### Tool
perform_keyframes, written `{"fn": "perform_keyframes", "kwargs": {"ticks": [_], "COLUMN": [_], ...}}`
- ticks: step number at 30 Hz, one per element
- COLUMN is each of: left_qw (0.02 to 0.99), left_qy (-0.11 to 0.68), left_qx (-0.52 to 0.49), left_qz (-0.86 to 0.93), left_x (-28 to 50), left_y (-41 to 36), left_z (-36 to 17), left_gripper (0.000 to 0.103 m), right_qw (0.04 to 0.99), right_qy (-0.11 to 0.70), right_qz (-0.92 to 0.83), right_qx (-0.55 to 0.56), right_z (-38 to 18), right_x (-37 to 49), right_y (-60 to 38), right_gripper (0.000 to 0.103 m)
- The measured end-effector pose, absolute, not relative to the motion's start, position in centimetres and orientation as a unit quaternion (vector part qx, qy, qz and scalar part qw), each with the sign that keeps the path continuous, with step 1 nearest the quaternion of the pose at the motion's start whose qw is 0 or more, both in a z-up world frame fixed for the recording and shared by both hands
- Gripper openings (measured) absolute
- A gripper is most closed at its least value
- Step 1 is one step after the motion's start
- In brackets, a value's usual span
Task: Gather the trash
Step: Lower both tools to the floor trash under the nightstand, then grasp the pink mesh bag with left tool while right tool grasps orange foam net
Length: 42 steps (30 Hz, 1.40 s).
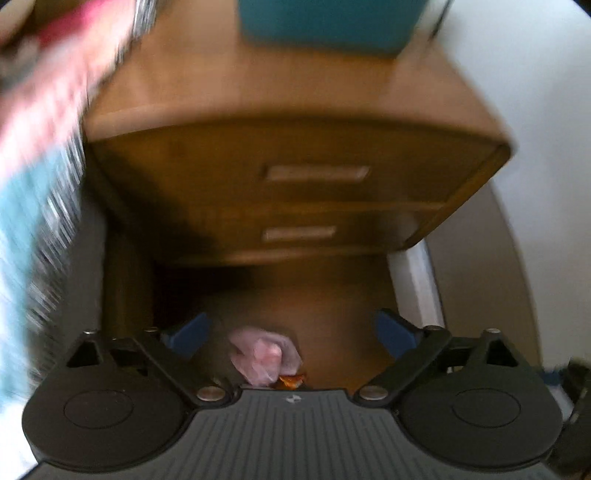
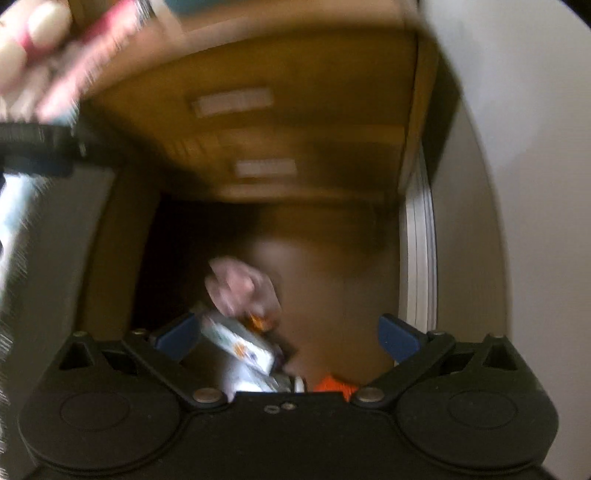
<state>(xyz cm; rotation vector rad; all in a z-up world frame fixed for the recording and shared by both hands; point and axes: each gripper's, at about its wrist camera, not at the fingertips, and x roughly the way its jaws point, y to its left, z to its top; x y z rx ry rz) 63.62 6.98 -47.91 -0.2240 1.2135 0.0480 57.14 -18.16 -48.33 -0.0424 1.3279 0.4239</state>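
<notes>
Both views are blurred and look down at the floor in front of a wooden nightstand. A crumpled pink wrapper [image 1: 264,356] lies on the brown floor between my left gripper's [image 1: 293,332] wide-open blue fingers, with an orange scrap [image 1: 291,380] just below it. My right gripper [image 2: 290,334] is also open and holds nothing. Between and below its fingers lie the pink wrapper [image 2: 238,282], a white printed packet [image 2: 240,341], a small orange wrapper [image 2: 258,321] and an orange piece [image 2: 334,386]. Whether the trash sits in a container is unclear.
The nightstand [image 1: 295,177] with two drawers stands ahead, a teal box [image 1: 325,22] on top. A patterned pink, blue and black bedspread [image 1: 48,129] hangs at the left. A white wall and baseboard [image 1: 417,280] run along the right.
</notes>
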Motion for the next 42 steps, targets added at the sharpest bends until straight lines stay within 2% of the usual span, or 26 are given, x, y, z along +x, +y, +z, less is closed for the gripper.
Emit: {"fn": "perform_keyframes", "kwargs": {"ticks": [9, 17, 27, 33, 35, 37, 38, 42], "left_qw": [0.771, 0.751, 0.737, 0.723, 0.722, 0.719, 0.717, 0.722], "left_qy": [0.617, 0.650, 0.667, 0.676, 0.675, 0.680, 0.683, 0.679], "left_qx": [-0.137, -0.102, -0.087, -0.111, -0.124, -0.121, -0.118, -0.112], "left_qz": [0.074, 0.058, 0.069, 0.089, 0.090, 0.081, 0.075, 0.071], "left_x": [63.0, 63.2, 63.0, 63.6, 63.7, 63.8, 63.8, 63.8], "left_y": [7.4, 6.7, 6.4, 6.9, 7.0, 6.6, 6.3, 6.1], "left_z": [-65.8, -77.0, -83.0, -85.0, -85.5, -85.9, -86.0, -85.6], "left_gripper": [0.099, 0.099, 0.099, 0.098, 0.092, 0.073, 0.068, 0.046], "right_qw": [0.712, 0.681, 0.663, 0.660, 0.659, 0.661, 0.661, 0.660], "right_qy": [0.682, 0.723, 0.742, 0.748, 0.749, 0.747, 0.747, 0.748], "right_qz": [0.165, 0.116, 0.093, 0.067, 0.061, 0.058, 0.060, 0.064], "right_qx": [-0.019, 0.003, 0.015, 0.029, 0.035, 0.034, 0.033, 0.026], "right_z": [-65.4, -76.8, -83.5, -85.3, -85.5, -85.5, -85.5, -85.3], "right_x": [51.3, 49.1, 47.4, 47.9, 48.2, 48.5, 48.7, 48.9], "right_y": [-18.9, -19.7, -20.2, -21.2, -21.4, -21.4, -21.6, -21.8], "right_gripper": [0.102, 0.098, 0.097, 0.086, 0.080, 0.073, 0.071, 0.051]}}
